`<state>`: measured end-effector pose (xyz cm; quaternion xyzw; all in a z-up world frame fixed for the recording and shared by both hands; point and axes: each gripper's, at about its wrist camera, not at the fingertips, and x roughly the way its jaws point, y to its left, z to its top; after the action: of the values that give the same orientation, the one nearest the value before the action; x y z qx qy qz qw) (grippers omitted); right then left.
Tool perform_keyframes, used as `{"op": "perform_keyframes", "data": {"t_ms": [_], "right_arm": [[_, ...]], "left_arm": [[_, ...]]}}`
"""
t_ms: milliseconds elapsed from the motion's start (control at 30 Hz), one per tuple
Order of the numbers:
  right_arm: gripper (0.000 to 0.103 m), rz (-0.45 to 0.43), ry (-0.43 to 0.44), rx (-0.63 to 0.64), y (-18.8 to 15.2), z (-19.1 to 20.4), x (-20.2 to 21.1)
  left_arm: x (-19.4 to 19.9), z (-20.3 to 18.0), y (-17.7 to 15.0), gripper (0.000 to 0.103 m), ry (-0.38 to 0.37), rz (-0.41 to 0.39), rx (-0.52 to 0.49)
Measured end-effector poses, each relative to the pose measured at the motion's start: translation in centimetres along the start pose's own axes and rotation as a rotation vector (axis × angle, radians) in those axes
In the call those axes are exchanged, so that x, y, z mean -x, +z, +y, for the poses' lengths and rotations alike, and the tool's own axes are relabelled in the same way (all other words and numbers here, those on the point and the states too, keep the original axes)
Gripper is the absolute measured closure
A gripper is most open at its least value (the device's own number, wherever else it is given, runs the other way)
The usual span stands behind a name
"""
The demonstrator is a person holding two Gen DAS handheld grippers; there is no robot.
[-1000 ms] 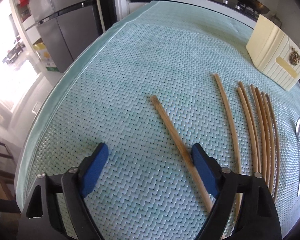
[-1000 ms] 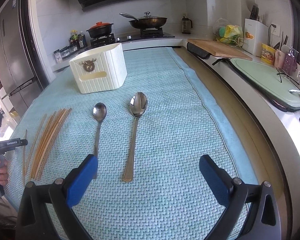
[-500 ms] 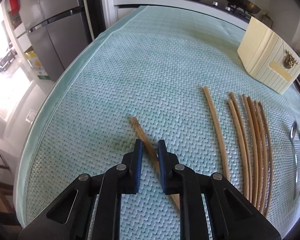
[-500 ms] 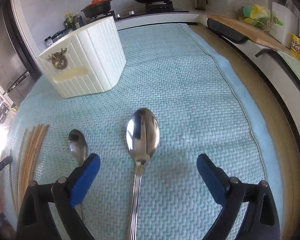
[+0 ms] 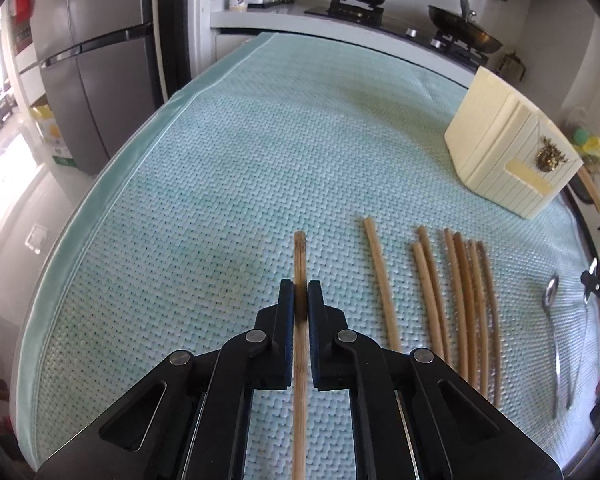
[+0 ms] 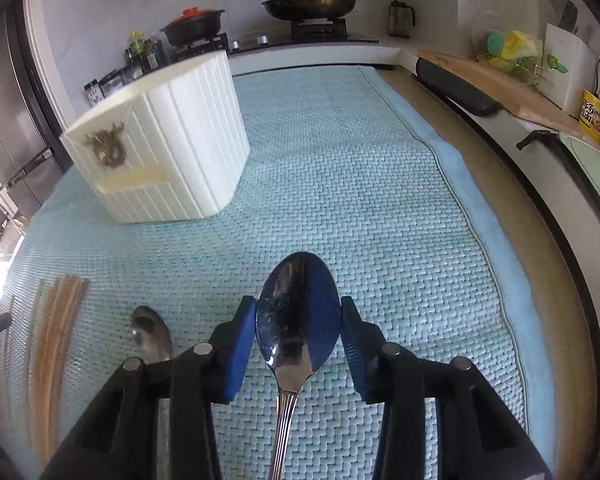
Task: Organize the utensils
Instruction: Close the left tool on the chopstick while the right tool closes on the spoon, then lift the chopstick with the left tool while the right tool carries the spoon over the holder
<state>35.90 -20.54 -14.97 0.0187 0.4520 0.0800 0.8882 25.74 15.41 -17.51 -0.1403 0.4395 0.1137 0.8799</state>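
My left gripper (image 5: 298,300) is shut on a wooden chopstick (image 5: 299,258) that runs straight between its blue pads and points away over the teal mat. Several more chopsticks (image 5: 456,292) lie in a row to its right. My right gripper (image 6: 298,332) has its blue pads closed against both sides of the bowl of a large steel spoon (image 6: 298,312). A smaller spoon (image 6: 150,334) lies just left of it. The cream ribbed utensil holder (image 6: 168,140) stands at the back left; it also shows in the left wrist view (image 5: 508,160).
The teal woven mat (image 5: 220,168) covers the counter; its left edge drops off toward a fridge (image 5: 92,60). A stove with a pot and a pan (image 6: 308,0) is at the back. A cutting board (image 6: 496,84) and a sink rim lie right.
My left gripper closed on the chopstick and turned it straight along its fingers. My right gripper moved forward over the large spoon and closed its pads onto the bowl.
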Motion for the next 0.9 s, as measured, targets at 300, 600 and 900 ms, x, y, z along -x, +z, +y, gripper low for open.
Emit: {"op": "perform_keyframes", "data": {"t_ms": [300, 600, 900], "right_arm": [[0.061, -0.155, 0.102, 0.028, 0.8, 0.9, 8.6], [0.061, -0.259, 0.129, 0.072, 1.0, 2.8, 13.6], [0.061, -0.318, 0.114, 0.096, 1.9, 3.1, 16.1]], "left_arm": [[6.8, -1.9, 1.1, 0.098, -0.112, -0.120, -0.053], [11.7, -3.4, 1.7, 0.099, -0.200, -0.197, -0.096], [13.6, -4.4, 3.1, 0.099, -0.256, -0.226, -0.119]]}}
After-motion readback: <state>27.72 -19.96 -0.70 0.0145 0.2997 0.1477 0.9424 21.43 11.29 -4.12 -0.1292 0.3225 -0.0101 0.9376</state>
